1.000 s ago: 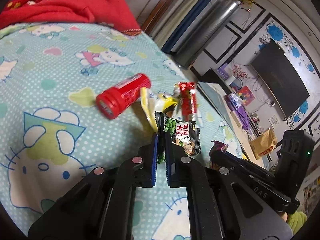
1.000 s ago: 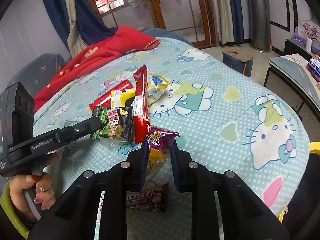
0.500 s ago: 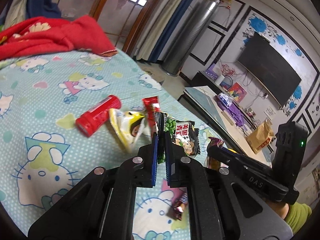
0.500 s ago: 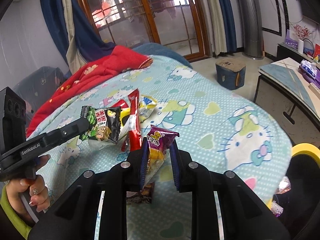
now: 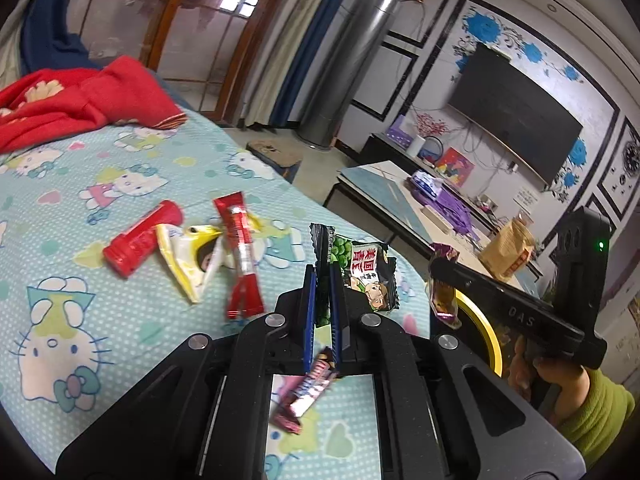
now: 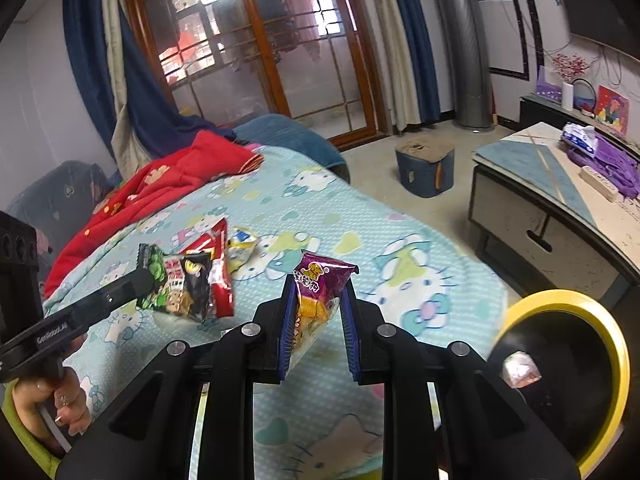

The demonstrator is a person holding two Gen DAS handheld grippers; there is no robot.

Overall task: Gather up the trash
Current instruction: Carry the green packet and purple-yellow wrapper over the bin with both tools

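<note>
Left claw (image 5: 322, 280): pinched on the green-black snack packet (image 5: 362, 268).
Right claw (image 6: 318, 312): clamped on the purple snack packet (image 6: 320, 284).
Bed (image 5: 132, 320): red wrappers are left lying.

Left gripper (image 5: 322, 312): matte black frame showing blue finger pads, round silver screws on linkages, white lettering along side arm. Right gripper (image 6: 318, 322): same black build, blue pads, silver screws, white letters on side arm, green indicator glowing on boxy rear housing. Person wearing lime-green sleeves (image 5: 600, 412); ring on one finger.
</note>
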